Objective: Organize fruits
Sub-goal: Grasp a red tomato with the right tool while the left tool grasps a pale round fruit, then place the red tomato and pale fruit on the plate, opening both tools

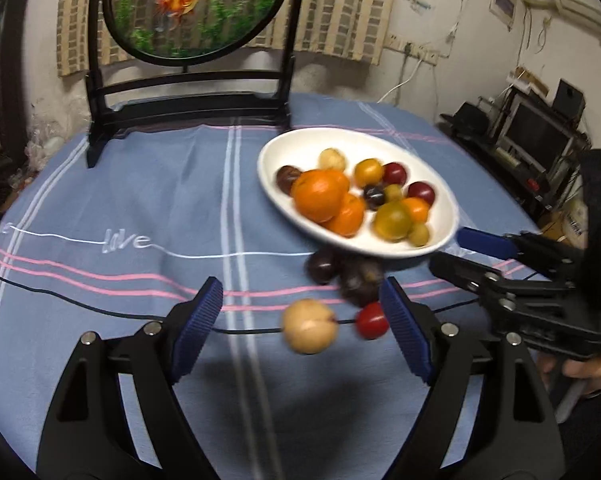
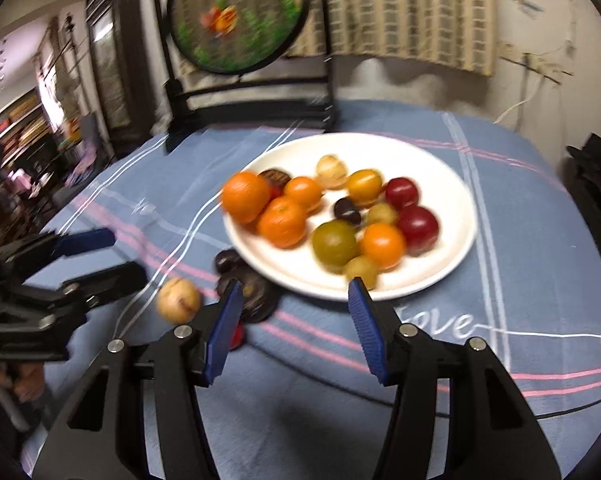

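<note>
Here, a pale fruit (image 1: pixel 309 326) and a small red fruit (image 1: pixel 371 321) lie on the tabletop (image 1: pixel 120 200) near the white plate (image 1: pixel 280 152) of fruits, between the left claw's (image 1: pixel 302 328) parted jaws, untouched. The right claw (image 2: pixel 294 320) gapes empty.

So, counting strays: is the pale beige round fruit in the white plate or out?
Out. The pale beige round fruit lies on the blue striped tablecloth, apart from the white plate.
</note>
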